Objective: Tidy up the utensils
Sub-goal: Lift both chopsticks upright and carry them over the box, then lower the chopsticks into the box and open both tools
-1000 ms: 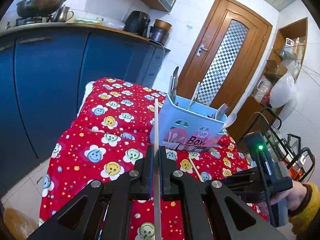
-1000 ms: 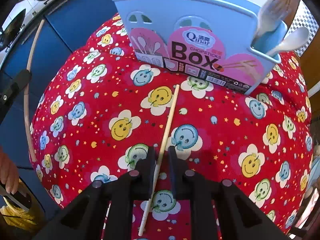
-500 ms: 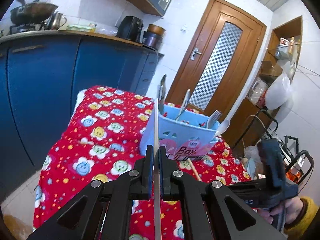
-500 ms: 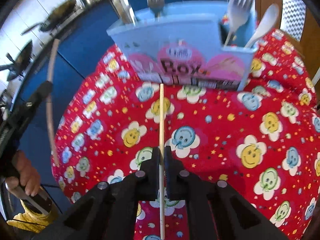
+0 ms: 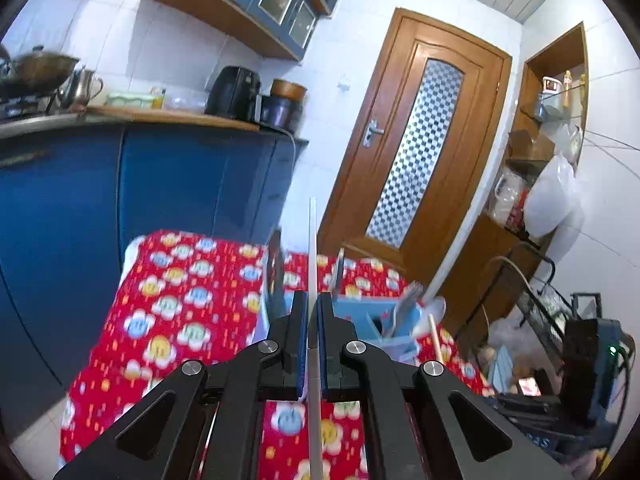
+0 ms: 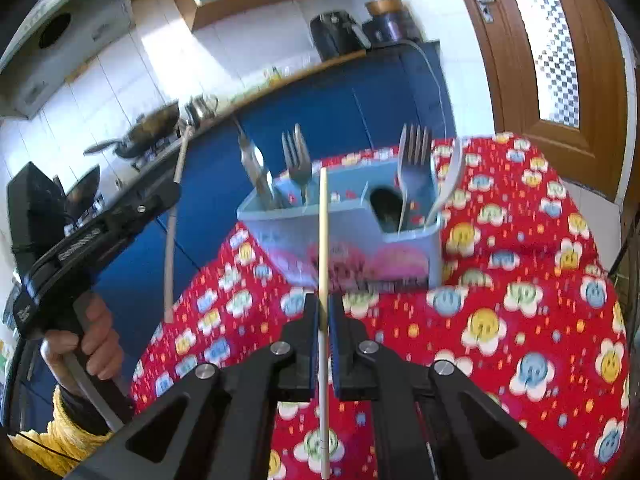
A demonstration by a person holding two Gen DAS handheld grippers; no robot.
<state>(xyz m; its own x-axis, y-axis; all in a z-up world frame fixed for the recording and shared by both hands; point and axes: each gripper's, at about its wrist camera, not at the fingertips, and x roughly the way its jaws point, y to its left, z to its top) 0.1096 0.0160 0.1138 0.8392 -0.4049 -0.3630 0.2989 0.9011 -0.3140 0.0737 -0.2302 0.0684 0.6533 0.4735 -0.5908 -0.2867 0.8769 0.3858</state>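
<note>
- right gripper point(image 6: 324, 320) just clamped its chopstick point(image 6: 323, 232), now off the tablecloth point(image 6: 520, 280).
- left gripper point(image 5: 314, 316) pinches second chopstick point(image 5: 312, 256).
- Both raised near utensil box point(image 6: 340, 236); insertion next.

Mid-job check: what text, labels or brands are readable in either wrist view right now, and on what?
Pink label on the light blue plastic utensil box: dark print, too blurred to read.
White lettering on the side of the black left hand-held gripper: too small and blurred to read.
Nothing else carries readable text.
</note>
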